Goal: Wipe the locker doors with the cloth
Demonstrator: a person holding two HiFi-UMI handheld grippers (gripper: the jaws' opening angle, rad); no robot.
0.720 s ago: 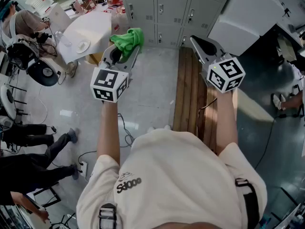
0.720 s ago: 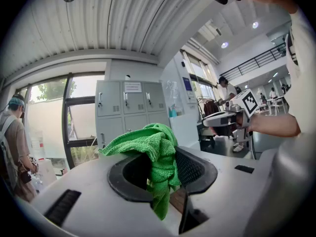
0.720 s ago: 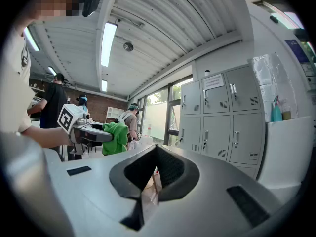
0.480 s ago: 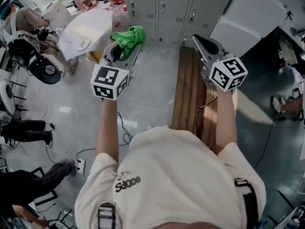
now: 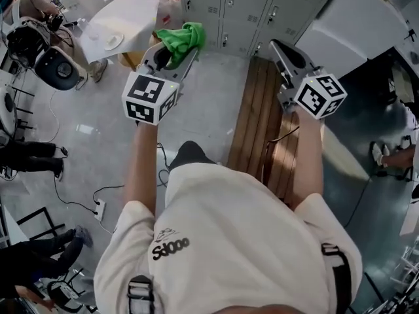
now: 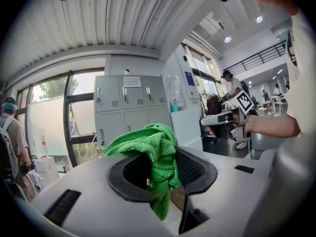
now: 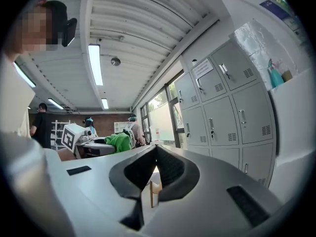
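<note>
A green cloth [image 5: 181, 38] is pinched in my left gripper [image 5: 173, 50], bunched over the jaw tips [image 6: 157, 158]; it also shows small in the right gripper view as the cloth [image 7: 117, 141]. The grey locker doors [image 5: 242, 5] stand ahead, a short way beyond both grippers, and fill the back of the left gripper view [image 6: 126, 110] and the right side of the right gripper view [image 7: 222, 102]. My right gripper [image 5: 286, 52] is held level beside the left, jaws shut with nothing between them [image 7: 153, 174].
A wooden bench [image 5: 262, 120] runs along the floor under my right arm. A white table [image 5: 121, 25] with a plate stands left of the lockers. A white cabinet [image 5: 353, 34] is at the right. People stand at the left edge [image 5: 29, 159].
The person has stepped forward; both grippers and the cloth sit slightly closer to the lockers. Bystanders' legs at the left have shifted.
</note>
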